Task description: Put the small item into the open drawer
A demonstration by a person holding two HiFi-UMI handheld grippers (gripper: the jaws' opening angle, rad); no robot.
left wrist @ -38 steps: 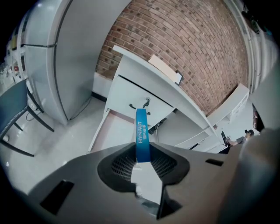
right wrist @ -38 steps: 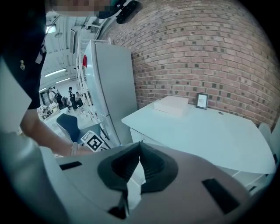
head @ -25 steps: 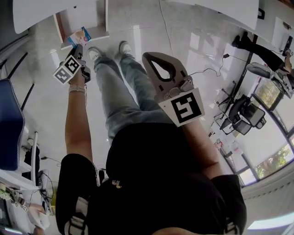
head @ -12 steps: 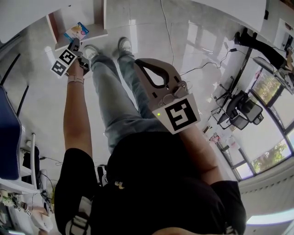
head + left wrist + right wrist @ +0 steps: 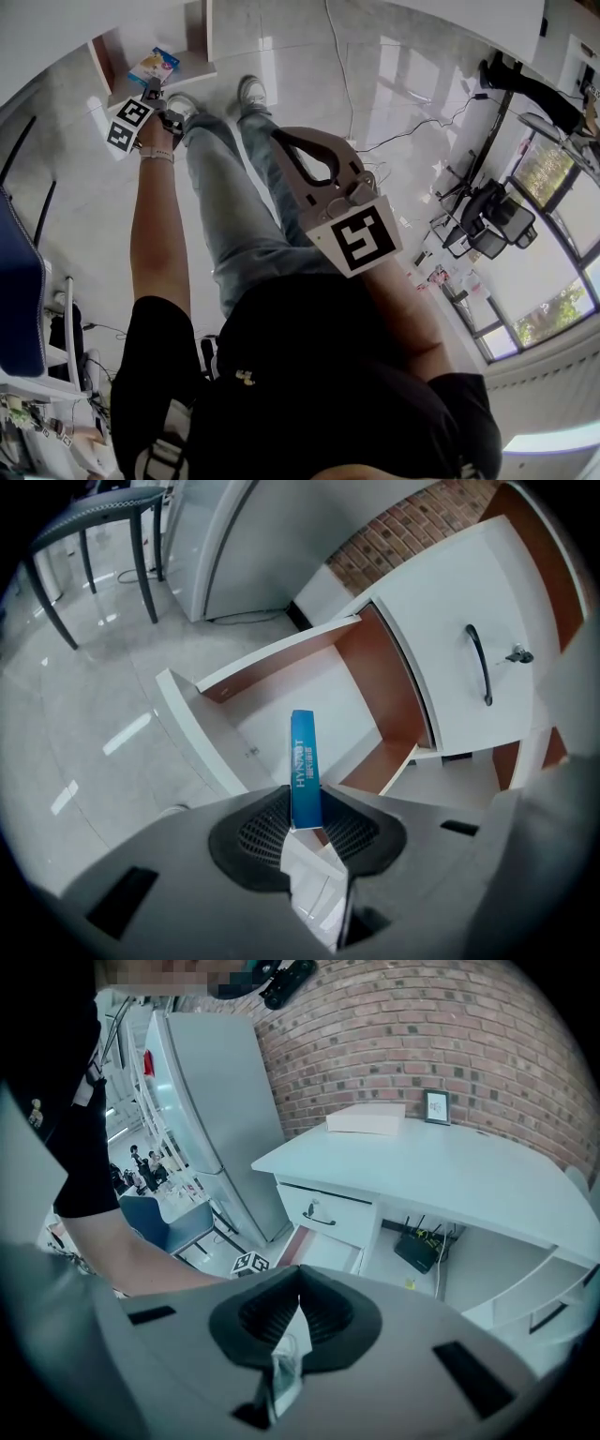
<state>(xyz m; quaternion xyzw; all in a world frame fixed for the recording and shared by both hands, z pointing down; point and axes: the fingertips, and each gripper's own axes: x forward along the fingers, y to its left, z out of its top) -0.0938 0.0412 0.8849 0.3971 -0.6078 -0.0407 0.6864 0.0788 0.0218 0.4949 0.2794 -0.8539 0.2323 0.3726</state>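
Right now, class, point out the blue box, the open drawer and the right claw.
blue box (image 5: 304, 761), left gripper view: middle of its printed narrow face.
open drawer (image 5: 258, 714), left gripper view: bare white floor left of the box.
right claw (image 5: 299, 1277), right gripper view: where its shut tips meet.

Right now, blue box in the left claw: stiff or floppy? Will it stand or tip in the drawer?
Probably stiff: the blue box juts straight from the left claw, pinched only at one end, no sag. Looks thin, so likely light. Narrow edge: it should tip flat in the drawer.
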